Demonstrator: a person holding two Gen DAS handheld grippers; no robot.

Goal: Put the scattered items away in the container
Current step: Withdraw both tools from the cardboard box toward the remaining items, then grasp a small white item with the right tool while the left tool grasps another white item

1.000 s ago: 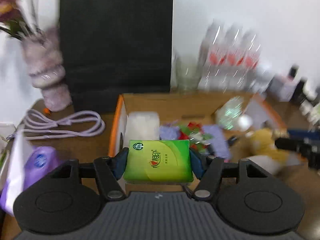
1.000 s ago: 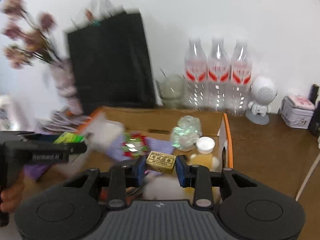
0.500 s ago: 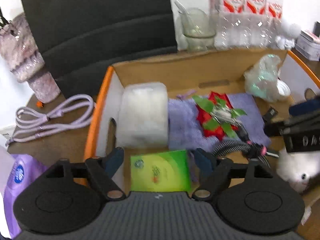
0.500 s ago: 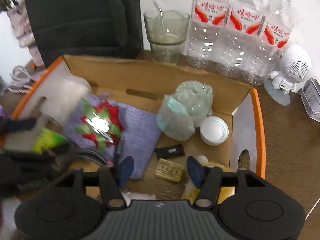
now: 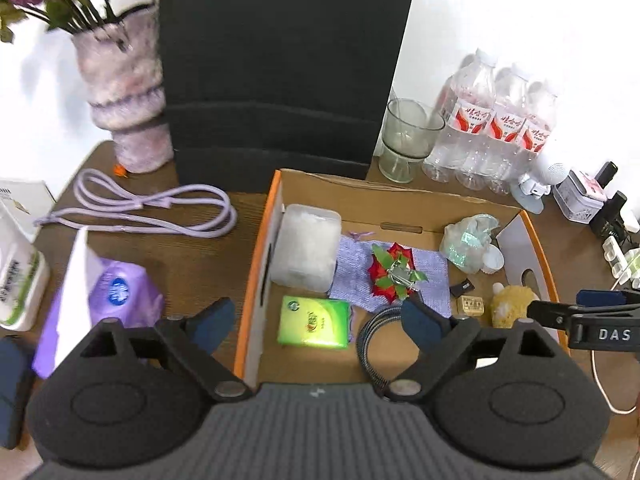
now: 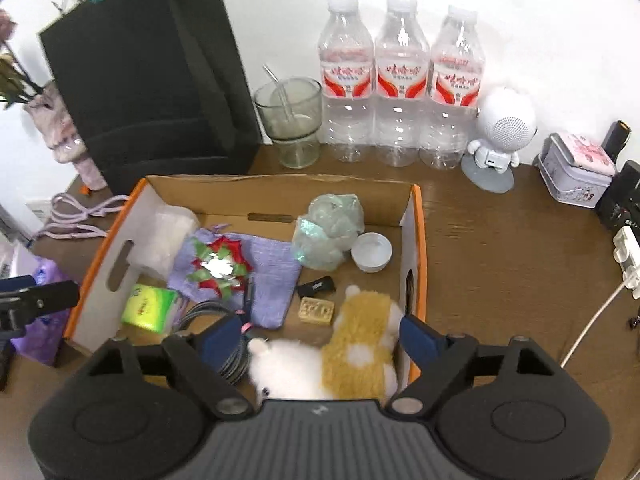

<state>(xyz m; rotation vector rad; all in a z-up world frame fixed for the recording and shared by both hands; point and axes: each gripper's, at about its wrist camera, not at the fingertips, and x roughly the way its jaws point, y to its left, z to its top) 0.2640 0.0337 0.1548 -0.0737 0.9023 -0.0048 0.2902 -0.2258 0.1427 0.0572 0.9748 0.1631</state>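
Brown table (image 5: 188, 264); tissue pack (image 5: 314, 322) in box (image 5: 256, 276), between spread left tongs (image 5: 318, 322).

**Both grippers spread wide, holding nothing**

The left gripper (image 5: 318, 320) has its jaws parted far, one blue pad (image 5: 212, 322) toward 9 o'clock and the other toward 3 o'clock, nothing between them. In its view the right gripper's black finger pokes in from 3 o'clock. The right gripper (image 6: 320, 332) is likewise splayed and empty, and the left gripper's dark finger enters its view from 9 o'clock.
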